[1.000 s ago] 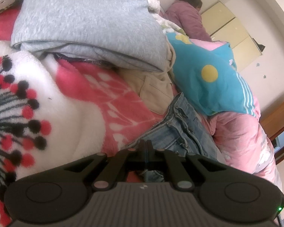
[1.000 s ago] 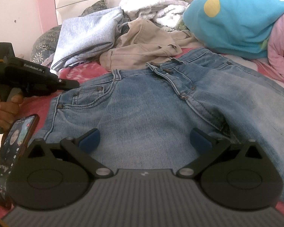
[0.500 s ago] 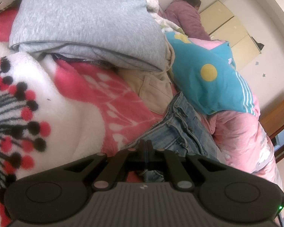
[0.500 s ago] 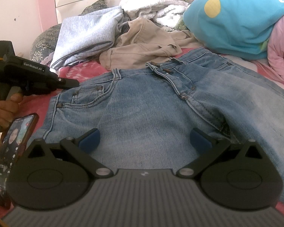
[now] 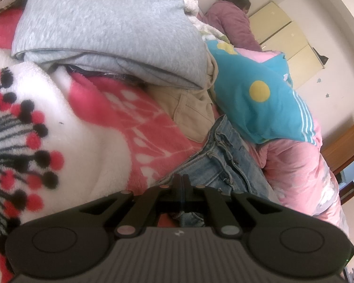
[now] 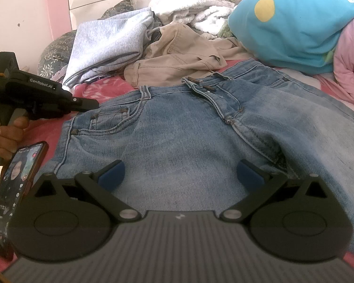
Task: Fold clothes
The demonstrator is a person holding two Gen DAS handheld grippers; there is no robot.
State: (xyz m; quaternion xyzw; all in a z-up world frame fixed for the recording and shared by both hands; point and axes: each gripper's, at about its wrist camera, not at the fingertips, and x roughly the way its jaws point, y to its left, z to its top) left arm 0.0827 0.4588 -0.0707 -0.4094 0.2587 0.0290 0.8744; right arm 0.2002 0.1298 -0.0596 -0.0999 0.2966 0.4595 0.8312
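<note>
Denim jeans (image 6: pixel 188 127) lie flat on the bed just ahead of our spread, empty right tongs (image 6: pixel 180 176), waistband away; left tongs (image 6: pixel 92 105), closed, sit by the left hip.

**Things around the bed**

A red-and-white fleece blanket (image 5: pixel 101 127) covers the bed. A turquoise pillow with a yellow dot (image 6: pixel 292 23) lies on a pink quilt (image 5: pixel 297 172). A red-cased smartphone (image 6: pixel 14 188) shows a lit screen.
</note>
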